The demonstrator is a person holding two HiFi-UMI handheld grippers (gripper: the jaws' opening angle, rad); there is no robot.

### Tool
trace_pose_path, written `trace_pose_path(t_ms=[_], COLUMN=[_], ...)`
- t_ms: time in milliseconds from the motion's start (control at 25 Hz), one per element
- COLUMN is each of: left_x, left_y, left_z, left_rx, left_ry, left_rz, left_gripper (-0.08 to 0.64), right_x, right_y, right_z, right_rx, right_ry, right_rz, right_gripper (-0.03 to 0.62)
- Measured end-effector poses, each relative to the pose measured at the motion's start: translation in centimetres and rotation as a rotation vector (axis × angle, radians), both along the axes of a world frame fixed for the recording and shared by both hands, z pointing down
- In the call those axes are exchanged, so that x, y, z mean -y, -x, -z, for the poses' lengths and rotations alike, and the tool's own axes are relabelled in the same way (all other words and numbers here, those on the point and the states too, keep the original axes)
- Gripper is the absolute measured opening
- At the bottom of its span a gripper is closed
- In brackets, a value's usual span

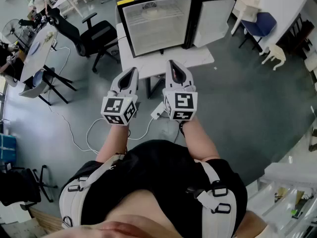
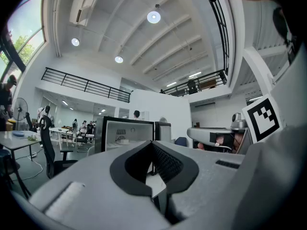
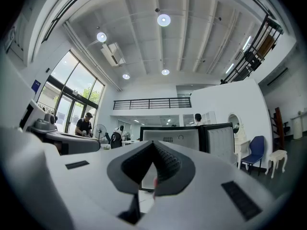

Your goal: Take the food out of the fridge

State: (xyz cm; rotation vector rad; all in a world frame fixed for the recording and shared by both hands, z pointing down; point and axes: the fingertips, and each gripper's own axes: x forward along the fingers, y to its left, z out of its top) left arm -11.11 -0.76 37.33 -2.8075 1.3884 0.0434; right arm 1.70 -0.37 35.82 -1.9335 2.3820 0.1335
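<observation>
Ahead of the person, past a strip of bare grey floor (image 1: 237, 98), stands the white counter (image 1: 200, 58) w/ the fridge (image 1: 158, 33) on top. Fridge door (image 1: 214, 19) is swung wide to the right, so the cabinet front is open straight on. In the head view the counter's front edge runs just beyond the tong tips.

Left of the counter a black office chair (image 1: 99, 36) sits near its corner. Further left is a desk (image 1: 37, 48). A blue chair (image 1: 260, 24) stands to the right, well apart. A white cable (image 1: 99, 128) & a power strip (image 1: 158, 110) lie on the floor below the hands.

Food (image 1: 151, 12): a pale item on the wire shelf (image 1: 166, 15) in the upper part of the fridge, too small to tell what kind.

Left tongs (image 1: 132, 71) & right tongs (image 1: 171, 63) are held side by side, approx level, both aimed at the fridge & well short of it. The food lies ahead, roughly btwn their two lines. Both pairs are closed, tips meeting, w/ nothing gripped.
</observation>
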Motion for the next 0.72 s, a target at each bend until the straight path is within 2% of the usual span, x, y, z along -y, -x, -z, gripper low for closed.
trace_pose_path(t_ms=[160, 440, 720], left_x=[0.3, 0.8, 0.5], left_y=[0.2, 2.0, 4.4], left_z=[0.0, 0.0, -0.7], left_rx=[0.009, 0.004, -0.004], left_ry=[-0.005, -0.012, -0.01], left_rz=[-0.007, -0.014, -0.056], left_gripper=[-0.006, -0.006, -0.006], right_x=[0.2, 0.6, 0.3], right_y=[0.6, 2.8, 5.2], right_z=[0.2, -0.3, -0.9], right_rx=[0.028, 0.025, 0.04], right_ry=[-0.016, 0.002, 0.011], right_rz=[0.013, 0.026, -0.009], right_gripper=[0.008, 0.008, 0.008])
